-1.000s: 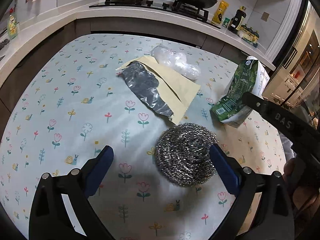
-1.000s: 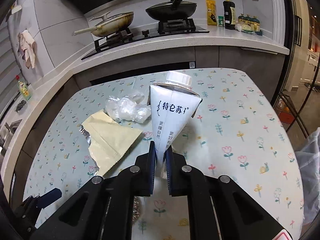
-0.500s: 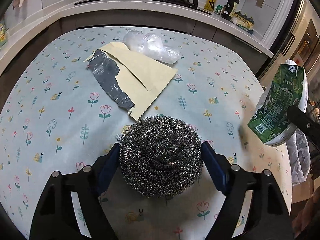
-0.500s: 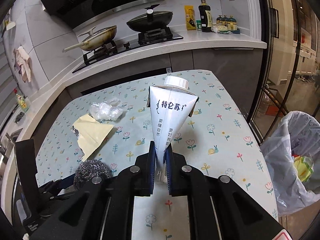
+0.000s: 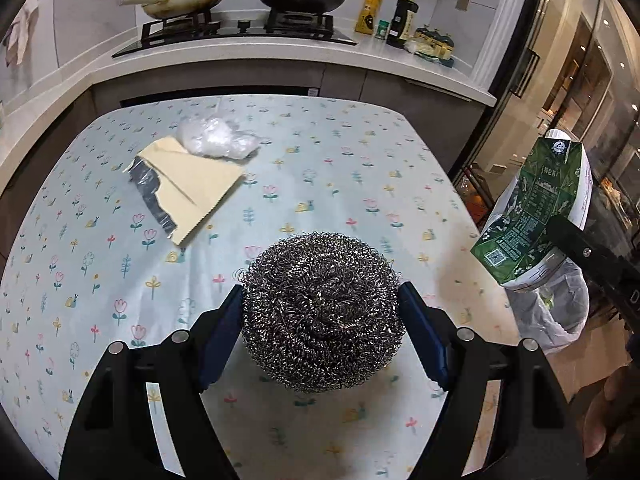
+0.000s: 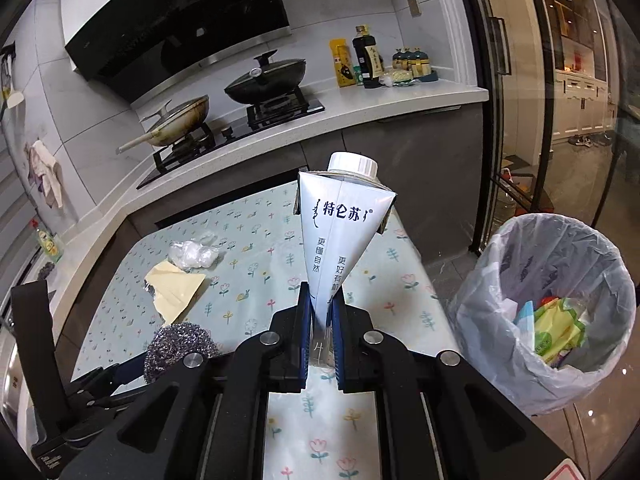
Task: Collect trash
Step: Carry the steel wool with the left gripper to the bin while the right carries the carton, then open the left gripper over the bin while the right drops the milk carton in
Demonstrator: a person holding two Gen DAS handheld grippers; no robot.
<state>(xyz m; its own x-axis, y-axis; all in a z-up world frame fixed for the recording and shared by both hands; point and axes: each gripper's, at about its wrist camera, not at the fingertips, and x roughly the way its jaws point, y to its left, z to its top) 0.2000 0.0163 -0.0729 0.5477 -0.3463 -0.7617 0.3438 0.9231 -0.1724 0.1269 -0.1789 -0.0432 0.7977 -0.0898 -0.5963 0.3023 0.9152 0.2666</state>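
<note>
My left gripper (image 5: 322, 292) is shut on a steel wool scourer (image 5: 320, 320), blue pads pressed on both its sides, just above the flowered tablecloth (image 5: 340, 160). My right gripper (image 6: 322, 296) is shut on the flattened bottom of a white milk carton (image 6: 340, 220), cap pointing away. The carton's green side (image 5: 532, 220) shows at the right in the left wrist view. A lined trash bin (image 6: 560, 300) stands on the floor right of the table. A torn beige wrapper (image 5: 188, 188) and crumpled clear plastic (image 5: 216, 140) lie at the table's far left.
Behind the table runs a white counter (image 5: 280, 56) with a stove, two pans (image 6: 264, 80) and bottles (image 6: 368, 60). Glass doors (image 6: 520, 80) stand behind the bin, which holds colourful wrappers (image 6: 556, 324). The scourer (image 6: 180, 344) shows at lower left in the right wrist view.
My left gripper closed onto the scourer and drew back with it. My right gripper carried the carton to the right, off the table's middle, and the trash bin came into view.
</note>
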